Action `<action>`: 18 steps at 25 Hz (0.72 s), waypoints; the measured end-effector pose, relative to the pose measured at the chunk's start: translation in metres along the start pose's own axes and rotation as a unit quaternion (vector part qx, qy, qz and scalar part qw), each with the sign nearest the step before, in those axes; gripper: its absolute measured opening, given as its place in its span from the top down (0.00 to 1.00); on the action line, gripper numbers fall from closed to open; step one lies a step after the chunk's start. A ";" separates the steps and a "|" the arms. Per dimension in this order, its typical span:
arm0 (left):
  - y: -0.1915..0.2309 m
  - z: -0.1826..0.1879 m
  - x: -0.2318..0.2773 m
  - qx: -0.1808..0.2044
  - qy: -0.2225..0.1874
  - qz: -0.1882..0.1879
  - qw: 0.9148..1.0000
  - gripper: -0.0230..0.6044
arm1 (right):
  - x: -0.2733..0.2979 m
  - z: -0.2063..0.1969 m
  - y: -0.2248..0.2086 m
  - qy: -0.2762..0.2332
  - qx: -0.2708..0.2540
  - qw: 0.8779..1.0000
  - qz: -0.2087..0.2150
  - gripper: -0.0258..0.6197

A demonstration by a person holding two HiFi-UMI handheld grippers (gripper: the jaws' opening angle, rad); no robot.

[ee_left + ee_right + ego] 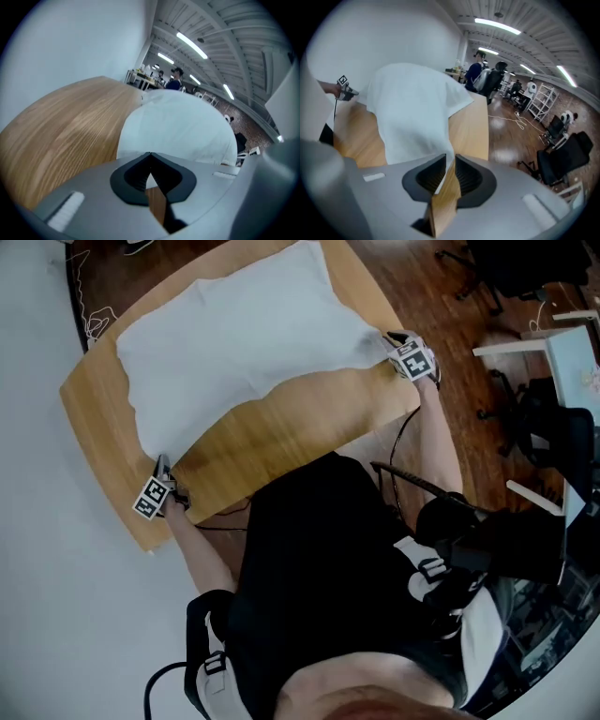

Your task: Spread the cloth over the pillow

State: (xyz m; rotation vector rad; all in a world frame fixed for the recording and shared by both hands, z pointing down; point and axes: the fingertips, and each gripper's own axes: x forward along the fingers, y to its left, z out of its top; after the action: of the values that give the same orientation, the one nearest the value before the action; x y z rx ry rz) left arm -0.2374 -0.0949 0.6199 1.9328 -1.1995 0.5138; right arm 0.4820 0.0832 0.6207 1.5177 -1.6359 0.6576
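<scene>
A white cloth [234, 343] lies spread over the pillow, which shows only as a soft bulge beneath it on the wooden table [309, 423]. My left gripper [162, 465] sits at the cloth's near left corner, low on the table. In the left gripper view its jaws [149, 157] are shut, with a sliver of white cloth [178, 126] between the pads. My right gripper [389, 341] is at the near right corner. In the right gripper view its jaws [451, 161] stand slightly apart. The cloth [412, 112] runs down into the gap along one pad, and wood shows through.
The table's near edge runs in front of the person's black top. Dark wooden floor lies to the right with office chairs [553, 437] and a white desk [572, 343]. A white cable [94, 320] lies on the floor beyond the table's left corner.
</scene>
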 end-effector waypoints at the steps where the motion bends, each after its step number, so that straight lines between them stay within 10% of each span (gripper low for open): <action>1: -0.014 0.014 -0.011 -0.021 -0.053 -0.022 0.998 0.96 | -0.012 0.005 -0.007 -0.030 0.030 0.999 -0.002 0.86; 3: -0.055 0.064 -0.038 -0.093 -0.210 -0.148 0.962 0.96 | -0.042 0.016 -0.015 -0.118 0.117 0.986 0.004 0.86; 4: -0.077 0.094 -0.057 -0.138 -0.299 -0.244 0.912 0.96 | -0.057 0.024 -0.015 -0.169 0.164 0.972 0.015 0.86; 6: -0.106 0.138 -0.111 -0.200 -0.435 -0.392 0.785 0.96 | -0.079 0.058 -0.005 -0.261 0.228 0.936 0.057 0.86; 8: -0.139 0.158 -0.152 -0.206 -0.490 -0.461 0.711 0.96 | -0.094 0.104 0.015 -0.327 0.249 0.905 0.112 0.89; 11: -0.218 0.173 -0.165 -0.186 -0.474 -0.552 0.660 0.96 | -0.121 0.154 0.045 -0.374 0.249 0.877 0.174 0.92; 13: -0.268 0.176 -0.171 -0.165 -0.451 -0.597 0.642 0.96 | -0.137 0.179 0.069 -0.384 0.235 0.869 0.208 0.96; 18: -0.347 0.161 -0.194 -0.097 -0.416 -0.633 0.645 0.95 | -0.154 0.217 0.124 -0.391 0.181 0.861 0.270 0.96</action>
State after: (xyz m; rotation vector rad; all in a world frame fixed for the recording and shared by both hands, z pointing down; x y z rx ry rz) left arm -0.0334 -0.0299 0.2482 2.2678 -0.0165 -1.3057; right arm 0.3117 0.0129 0.3919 1.7148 -2.7545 0.7101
